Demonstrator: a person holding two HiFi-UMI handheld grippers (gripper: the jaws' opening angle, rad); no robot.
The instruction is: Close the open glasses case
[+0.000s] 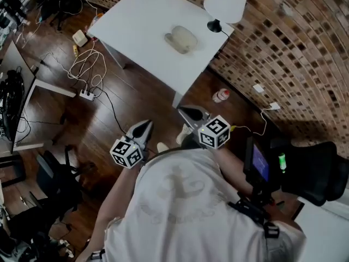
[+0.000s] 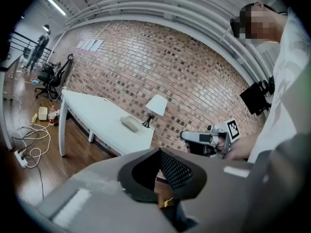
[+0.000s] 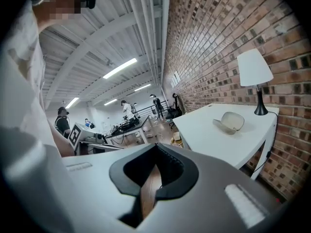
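Note:
The pale glasses case (image 1: 181, 39) lies open on the white table (image 1: 136, 21), near the white lamp (image 1: 225, 3). I stand on the wooden floor well back from the table, with both grippers held close to my body and far from the case. My left gripper (image 1: 146, 124) is shut with nothing in it, and so is my right gripper (image 1: 184, 111). In the left gripper view the case (image 2: 130, 124) is small and far beyond the shut jaws (image 2: 159, 151). In the right gripper view the case (image 3: 231, 122) lies to the right of the shut jaws (image 3: 156, 144).
A bottle (image 1: 220, 95) stands on the floor by the table's near corner. Cables and a power strip (image 1: 87, 94) trail across the floor on the left. A black office chair (image 1: 322, 171) is at my right, more chairs (image 1: 54, 179) at my left. The brick wall (image 1: 283, 48) runs behind the table.

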